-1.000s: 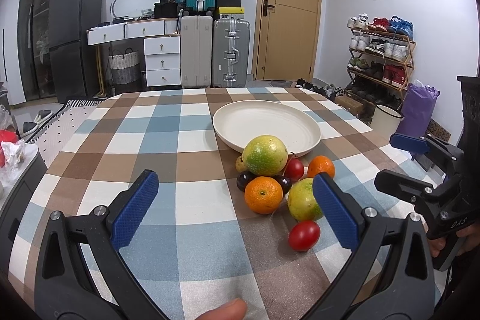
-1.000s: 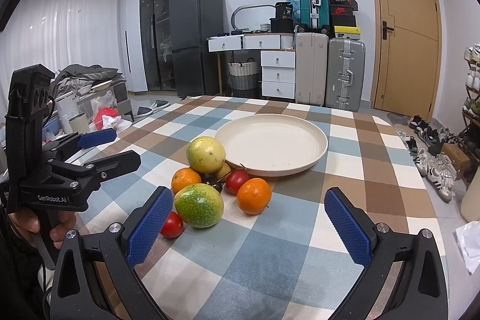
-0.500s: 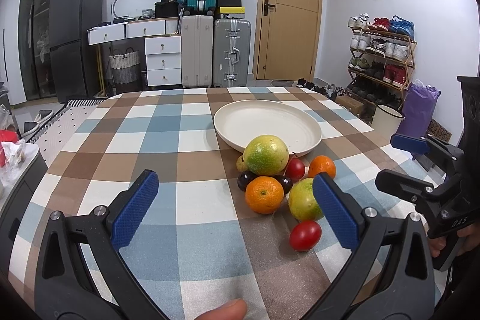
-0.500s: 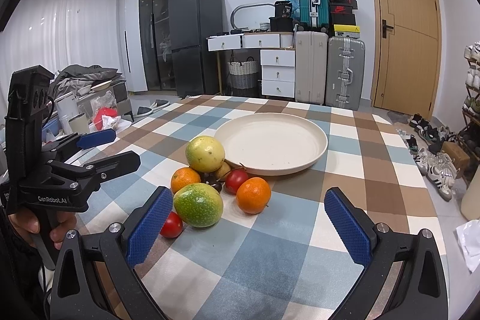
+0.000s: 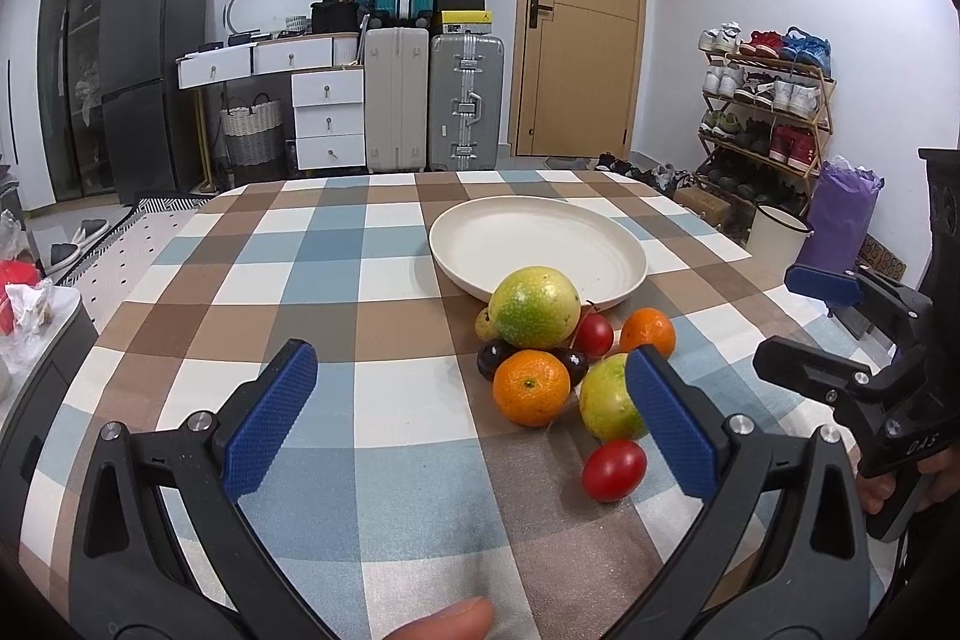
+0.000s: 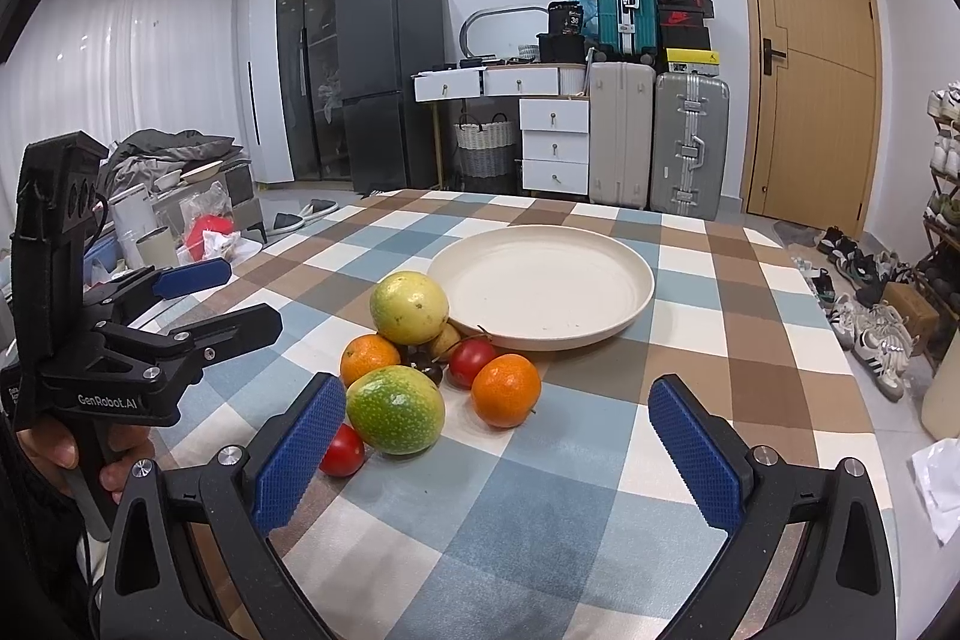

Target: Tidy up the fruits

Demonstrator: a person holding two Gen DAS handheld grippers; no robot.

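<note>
A heap of fruit lies on the checked tablecloth just in front of an empty cream plate [image 5: 538, 247] [image 6: 540, 286]. It holds a big green-yellow fruit [image 5: 534, 307] [image 6: 408, 308], a second green fruit [image 5: 606, 397] [image 6: 396, 409], two oranges [image 5: 531, 388] [image 6: 506, 390], red tomatoes [image 5: 614, 470] [image 6: 342, 451] and dark plums [image 5: 493, 358]. My left gripper [image 5: 474, 424] is open, low over the cloth, short of the heap. My right gripper [image 6: 495, 454] is open too, near the orange, holding nothing.
The round table [image 5: 252, 292] drops off on all sides. Behind it stand suitcases [image 5: 465, 100], white drawers [image 5: 327, 118], a dark fridge [image 5: 153, 64] and a door [image 5: 579, 16]. A shoe rack [image 5: 768, 100] and purple bag [image 5: 840, 217] are at the right.
Both views have crept slightly nearer the fruit heap. Nothing was grasped or moved.
</note>
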